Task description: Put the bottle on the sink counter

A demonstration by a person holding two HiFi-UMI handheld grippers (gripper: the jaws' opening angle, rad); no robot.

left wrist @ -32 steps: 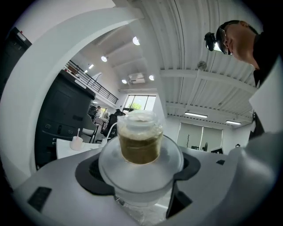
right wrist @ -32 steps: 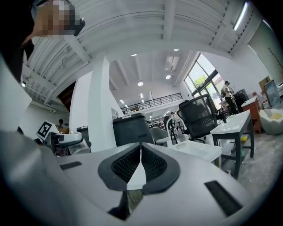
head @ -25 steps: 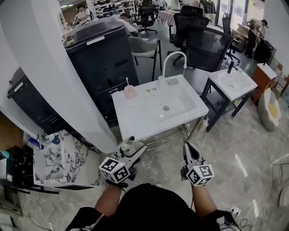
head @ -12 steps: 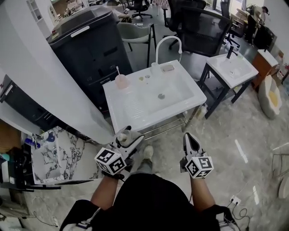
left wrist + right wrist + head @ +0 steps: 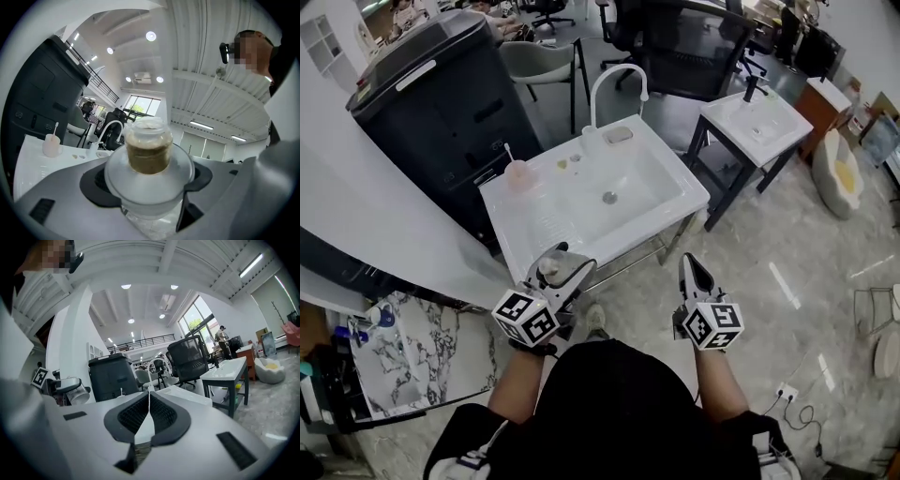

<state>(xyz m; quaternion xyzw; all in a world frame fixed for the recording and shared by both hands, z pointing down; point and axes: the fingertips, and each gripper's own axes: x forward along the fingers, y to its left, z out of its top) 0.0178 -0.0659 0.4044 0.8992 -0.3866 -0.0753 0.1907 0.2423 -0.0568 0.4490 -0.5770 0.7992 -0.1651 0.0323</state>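
– Left gripper (image 5: 565, 272): jaws spread wide and clamped on one bottle (image 5: 149, 149), which is clear with a pale cap and brownish fill at the neck. Agree?
– Agree. One bottle only, held in the air on the near side of the sink counter (image 5: 536, 225), not on it.
– Right gripper (image 5: 694, 274)?
– Jaws pressed together, nothing between them. It sits well apart from the left one, and both point toward the sink.
– Items on the counter, counted?
– One pink cup (image 5: 517, 174) with one stick standing in it, at the back left. One white faucet (image 5: 614, 80), arched, at the back edge. One small dish (image 5: 618, 135) just beside the faucet's base. A few tiny bits lie between cup and faucet, too small to name.
– Sinks in the room?
– Two. The second sink (image 5: 757, 120) stands to the right on dark legs and carries one black faucet (image 5: 753, 88).
– Behind them?
– One dark cabinet (image 5: 441, 103) to the left, one grey chair (image 5: 542, 58), and at least one black mesh chair (image 5: 684, 42).
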